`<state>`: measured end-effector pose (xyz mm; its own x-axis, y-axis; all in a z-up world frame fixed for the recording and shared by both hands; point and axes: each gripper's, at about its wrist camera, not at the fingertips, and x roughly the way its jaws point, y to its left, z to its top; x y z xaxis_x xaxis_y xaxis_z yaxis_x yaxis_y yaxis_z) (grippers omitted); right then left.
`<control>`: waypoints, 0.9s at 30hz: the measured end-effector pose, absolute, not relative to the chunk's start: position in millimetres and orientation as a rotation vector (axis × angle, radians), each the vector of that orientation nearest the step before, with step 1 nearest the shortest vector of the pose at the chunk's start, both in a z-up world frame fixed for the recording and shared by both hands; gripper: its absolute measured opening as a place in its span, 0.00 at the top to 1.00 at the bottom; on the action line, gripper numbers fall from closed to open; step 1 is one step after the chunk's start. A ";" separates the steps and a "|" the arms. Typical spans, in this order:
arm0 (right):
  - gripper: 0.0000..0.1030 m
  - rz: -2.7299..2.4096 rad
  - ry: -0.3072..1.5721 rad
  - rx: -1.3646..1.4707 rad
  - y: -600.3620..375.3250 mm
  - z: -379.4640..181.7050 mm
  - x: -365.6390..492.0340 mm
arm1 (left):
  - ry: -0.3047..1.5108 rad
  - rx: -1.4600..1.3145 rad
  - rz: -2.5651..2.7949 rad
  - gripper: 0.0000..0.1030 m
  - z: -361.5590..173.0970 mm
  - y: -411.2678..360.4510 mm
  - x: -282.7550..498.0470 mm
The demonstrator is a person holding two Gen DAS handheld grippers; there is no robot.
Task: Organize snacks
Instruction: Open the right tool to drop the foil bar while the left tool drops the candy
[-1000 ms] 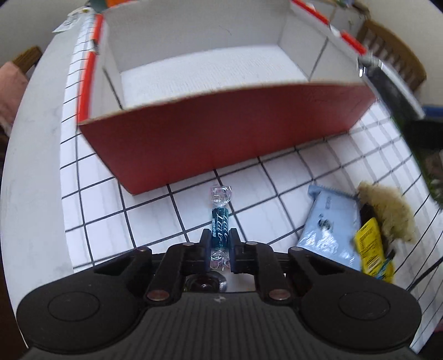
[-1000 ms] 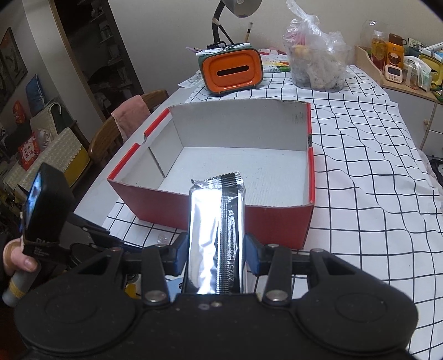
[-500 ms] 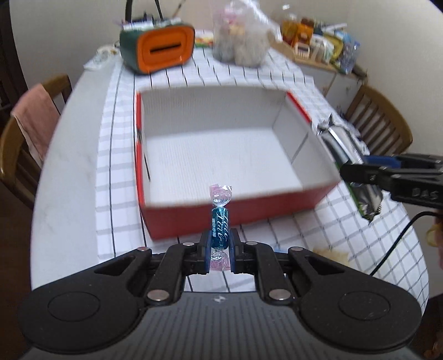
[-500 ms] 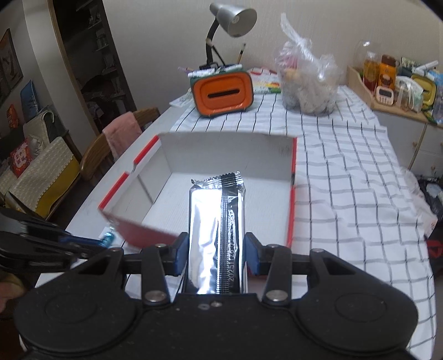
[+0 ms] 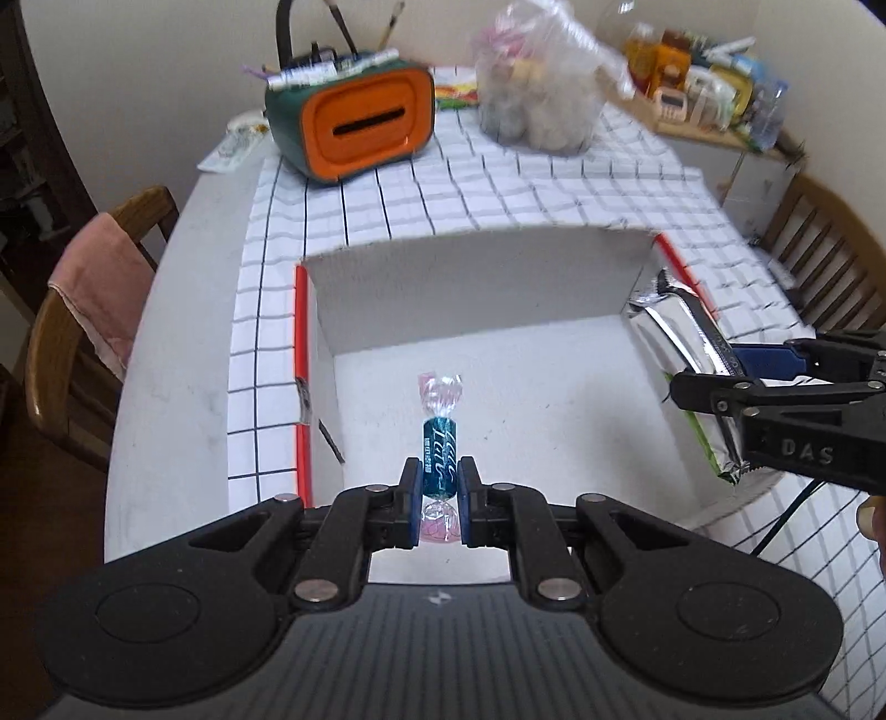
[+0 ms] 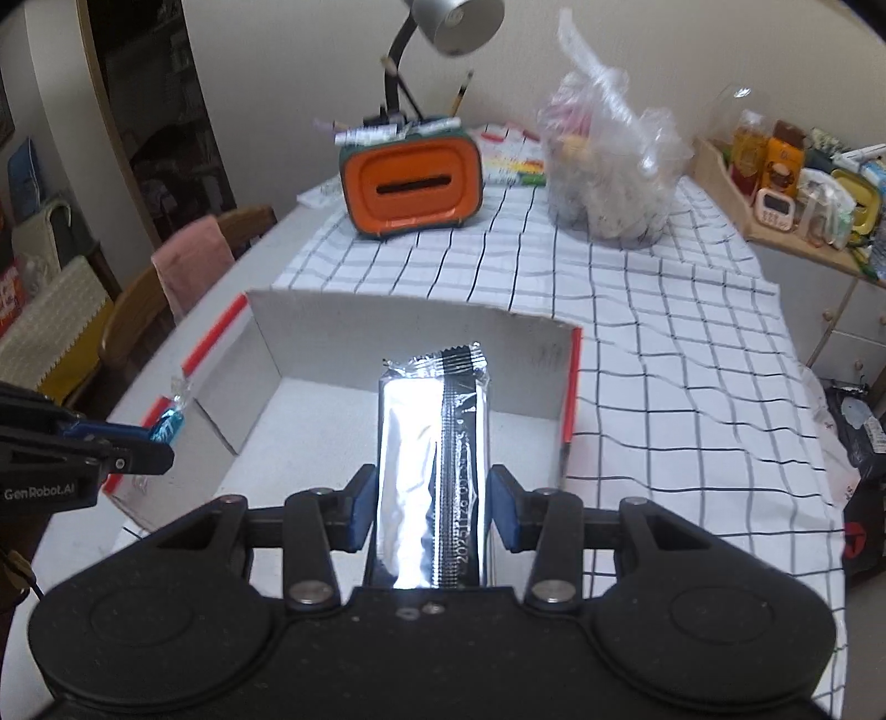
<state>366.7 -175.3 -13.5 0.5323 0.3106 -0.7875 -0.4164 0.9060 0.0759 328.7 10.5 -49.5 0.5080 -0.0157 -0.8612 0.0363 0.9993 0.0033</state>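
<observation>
The right tool (image 6: 432, 512) clamps a silver foil snack packet (image 6: 432, 465) between its blue pads, the packet standing lengthwise with a black seam strip along its right half and its crimped end pointing away. Beyond it sits an open cardboard box (image 6: 410, 343), white inside with red outer edges, on the surface (image 6: 664, 360) covered by a white black-grid cloth. At the left edge the left tool (image 6: 158, 437) pinches a blue wrapped candy (image 6: 169, 423) above the box's left wall. Farther back stand an orange-fronted holder (image 6: 412, 185), a desk lamp (image 6: 451, 22) and a clear plastic bag (image 6: 609, 171).
</observation>
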 end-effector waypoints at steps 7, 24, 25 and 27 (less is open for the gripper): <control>0.59 0.438 1.001 -0.206 -154.9 -53.7 384.6 | 1.115 0.093 -0.006 0.88 -81.0 0.0 346.8; 0.59 0.460 1.013 -0.234 -146.7 -60.5 380.6 | 1.167 0.096 -0.013 0.80 -99.7 -2.6 344.5; 0.59 0.460 1.010 -0.225 -148.5 -57.8 378.8 | 1.162 0.086 -0.014 0.74 -97.4 -0.4 342.5; 0.59 0.460 1.003 -0.201 -154.2 -50.1 375.5 | 1.148 0.072 -0.017 0.70 -91.7 3.4 338.4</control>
